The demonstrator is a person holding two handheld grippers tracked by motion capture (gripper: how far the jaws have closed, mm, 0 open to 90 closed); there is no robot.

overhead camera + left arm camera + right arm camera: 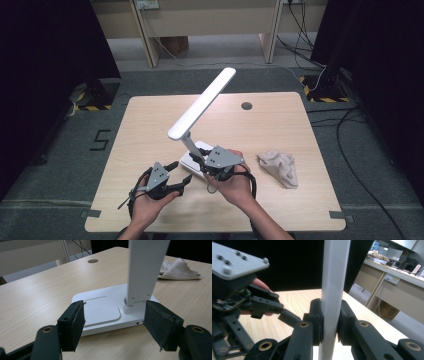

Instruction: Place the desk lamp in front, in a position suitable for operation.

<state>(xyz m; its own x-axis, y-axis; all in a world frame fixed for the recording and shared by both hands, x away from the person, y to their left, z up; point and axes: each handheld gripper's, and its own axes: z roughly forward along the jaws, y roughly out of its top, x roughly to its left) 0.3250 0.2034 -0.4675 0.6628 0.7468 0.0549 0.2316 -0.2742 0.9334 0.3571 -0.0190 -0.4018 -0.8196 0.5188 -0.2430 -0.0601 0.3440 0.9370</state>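
Even, soft overhead light is falling on the desk (pixel 150 130) in the high view; its pale wood is reading bright while both side edges of the frame are sinking into near-black. Shadows under the hands are staying faint and short. The white lamp (pixel 202 102) is glaring slightly, losing surface detail along its arm. The high view is looking soft and low in detail overall. In the left gripper view the near black pads (pixel 160 320) are going slightly blurry, the cloth (pixel 178 271) farther off staying fairly sharp. In the right gripper view the background is half black, the office at right being bright and out of focus.
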